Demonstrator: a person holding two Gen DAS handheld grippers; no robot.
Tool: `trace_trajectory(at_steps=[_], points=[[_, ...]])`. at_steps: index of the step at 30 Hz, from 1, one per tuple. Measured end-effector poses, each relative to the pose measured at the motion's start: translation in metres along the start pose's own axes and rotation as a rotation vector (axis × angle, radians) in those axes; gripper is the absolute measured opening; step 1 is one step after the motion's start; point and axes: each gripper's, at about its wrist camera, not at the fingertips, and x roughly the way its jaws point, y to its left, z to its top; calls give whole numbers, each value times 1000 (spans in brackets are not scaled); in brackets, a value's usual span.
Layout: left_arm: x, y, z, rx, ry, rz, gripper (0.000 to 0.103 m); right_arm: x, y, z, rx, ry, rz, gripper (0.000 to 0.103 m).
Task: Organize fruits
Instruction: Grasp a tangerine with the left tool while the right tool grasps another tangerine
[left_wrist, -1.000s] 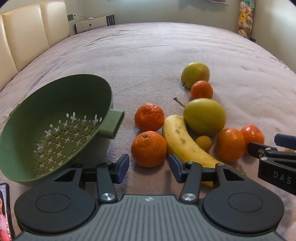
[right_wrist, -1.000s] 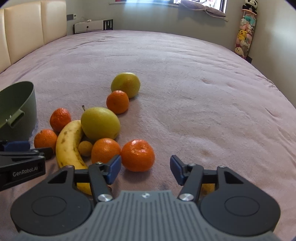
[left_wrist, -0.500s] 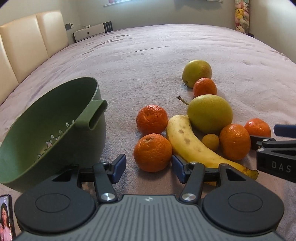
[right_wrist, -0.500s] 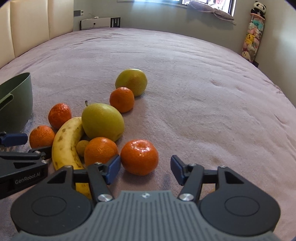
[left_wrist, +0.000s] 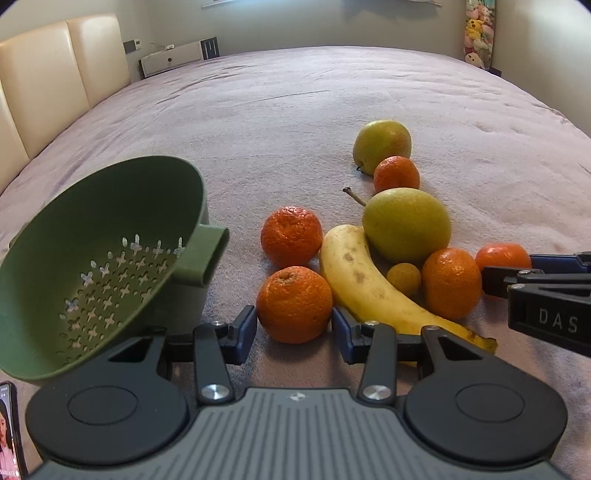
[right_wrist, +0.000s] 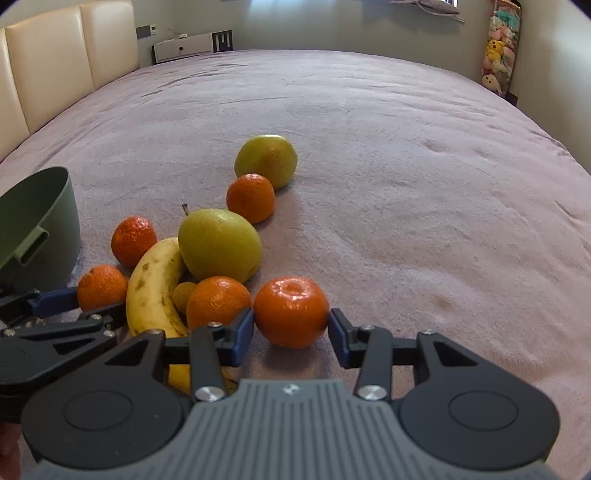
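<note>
1. Mandarins sit between both sets of tongs: the left gripper (left_wrist: 294, 329) has just closed its blue pads onto the near mandarin (left_wrist: 294, 304), and the right gripper (right_wrist: 291, 328) has just closed onto the shiny mandarin (right_wrist: 291, 311).
2. Just beyond lie a banana (left_wrist: 373, 284), a large pear (left_wrist: 406, 224) and three more mandarins.
3. Only the left view shows the green colander's (left_wrist: 110, 206) cross-shaped holes, left of its tongs; the right view sees just its outer wall.

Orange mandarins (left_wrist: 294, 304), a brown-speckled yellow banana (left_wrist: 364, 284) and yellow-green pears (left_wrist: 406, 224) lay beside a green colander (left_wrist: 110, 221) on a mauve bed (left_wrist: 332, 92).
</note>
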Motion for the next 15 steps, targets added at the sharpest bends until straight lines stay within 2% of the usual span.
trace_trajectory(at_steps=[5, 11, 13, 15], points=[[-14, 3, 1, -33, 23, -30, 49, -9, 5, -1, -16, 14, -1, 37], [-21, 1, -3, -15, 67, -58, 49, -11, 6, -8, -22, 34, -5, 36], [-20, 4, -4, -38, 61, -67, 49, -10, 6, -10, -33, 25, -11, 39], [-18, 7, -5, -62, 59, -73, 57, -8, 6, -12, -36, 22, -23, 52]])
